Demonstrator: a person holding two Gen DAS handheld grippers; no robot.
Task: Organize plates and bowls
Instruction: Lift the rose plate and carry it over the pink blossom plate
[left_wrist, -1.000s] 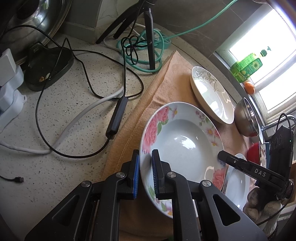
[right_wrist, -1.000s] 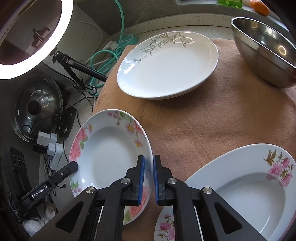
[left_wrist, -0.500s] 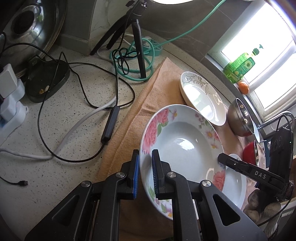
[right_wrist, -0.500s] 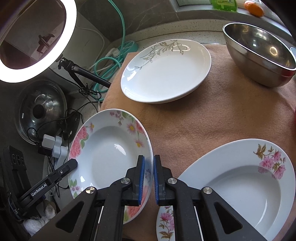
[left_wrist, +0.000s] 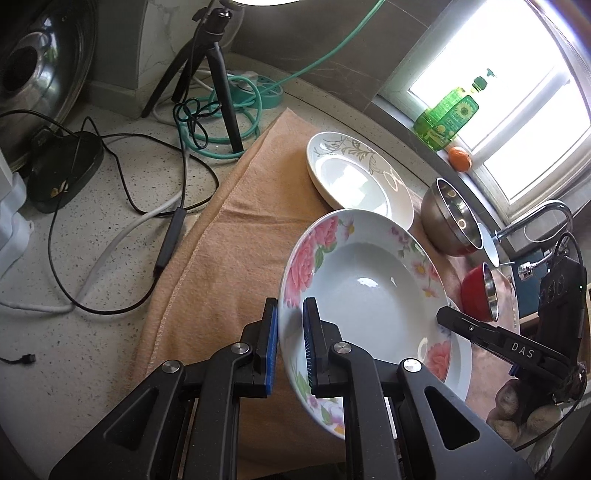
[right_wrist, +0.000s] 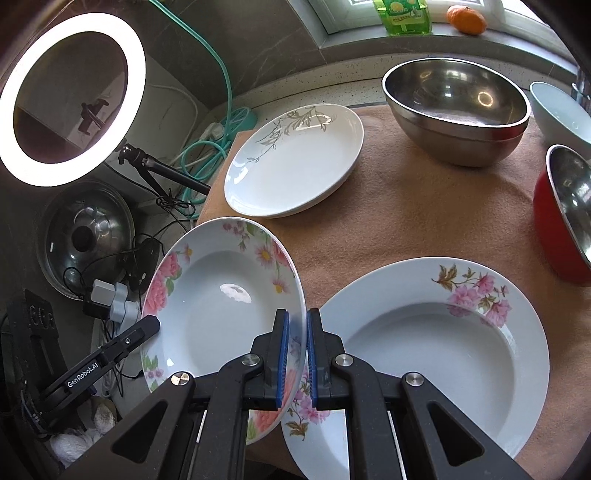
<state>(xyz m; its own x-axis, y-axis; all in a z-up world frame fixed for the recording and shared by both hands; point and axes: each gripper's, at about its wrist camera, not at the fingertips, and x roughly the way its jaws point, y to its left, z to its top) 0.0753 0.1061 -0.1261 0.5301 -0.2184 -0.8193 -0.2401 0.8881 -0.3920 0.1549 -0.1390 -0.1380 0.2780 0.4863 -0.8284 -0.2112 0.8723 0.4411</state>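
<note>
While your left gripper (left_wrist: 290, 345) and right gripper (right_wrist: 297, 354) clamp opposite rims of the rose-patterned plate (right_wrist: 221, 306), it sits tilted above the peach towel (right_wrist: 388, 221). To its right lies a larger floral plate (right_wrist: 436, 339); farther off, a leaf-patterned plate (right_wrist: 295, 158) and steel bowl (right_wrist: 456, 110).
</note>
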